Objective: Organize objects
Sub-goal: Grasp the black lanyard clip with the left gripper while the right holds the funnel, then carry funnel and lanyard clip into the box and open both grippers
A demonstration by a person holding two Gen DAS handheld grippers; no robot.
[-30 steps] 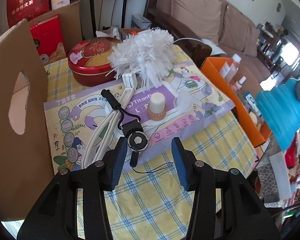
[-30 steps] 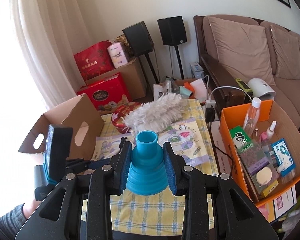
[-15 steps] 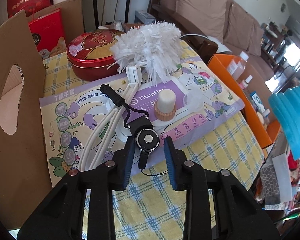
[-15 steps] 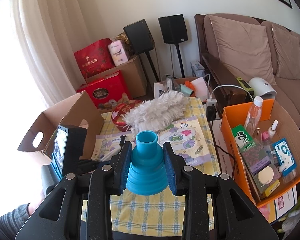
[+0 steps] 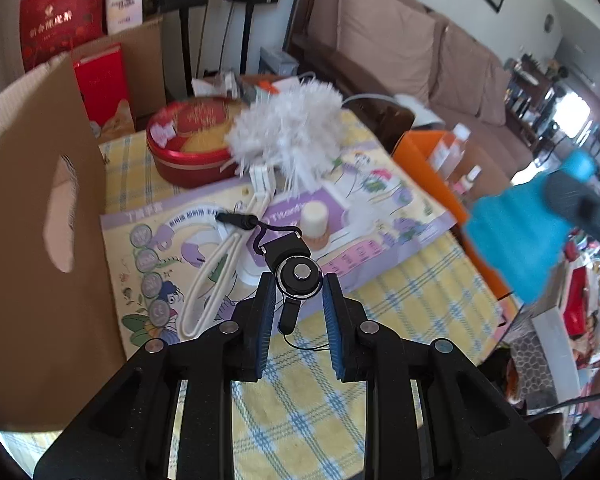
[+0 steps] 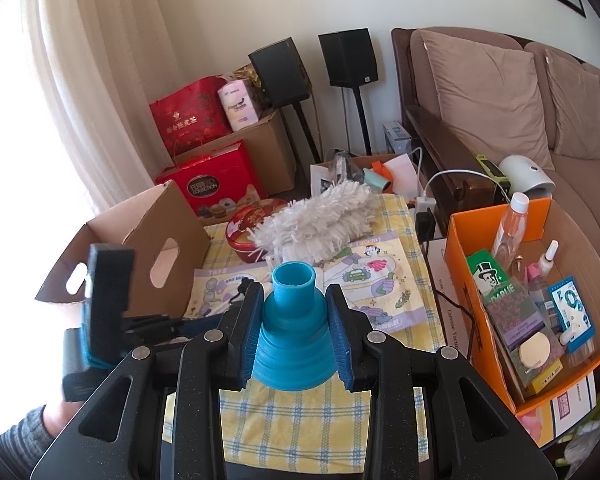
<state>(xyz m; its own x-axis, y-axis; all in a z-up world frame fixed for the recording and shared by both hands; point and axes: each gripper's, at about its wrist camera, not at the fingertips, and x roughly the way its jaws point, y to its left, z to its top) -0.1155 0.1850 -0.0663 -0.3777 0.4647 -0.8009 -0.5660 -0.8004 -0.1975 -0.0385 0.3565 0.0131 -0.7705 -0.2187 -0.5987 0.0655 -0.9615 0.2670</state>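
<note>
Left claw (image 5: 299, 286) grips a round black metal-centred clip (image 5: 299, 277).

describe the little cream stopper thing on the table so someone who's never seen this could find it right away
On the yellow checked tablecloth lies a big purple cartoon-printed packet, in front of the red round tin and the white fluffy duster head. In the packet's middle stands a short cream stopper on a tan base. It alone stands upright there; the white cord and black lanyard beside it do not.

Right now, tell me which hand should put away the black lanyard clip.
Left. Its claw is already shut on the black lanyard clip, beside the cardboard box. The right claw is full, clamping the blue funnel.
</note>
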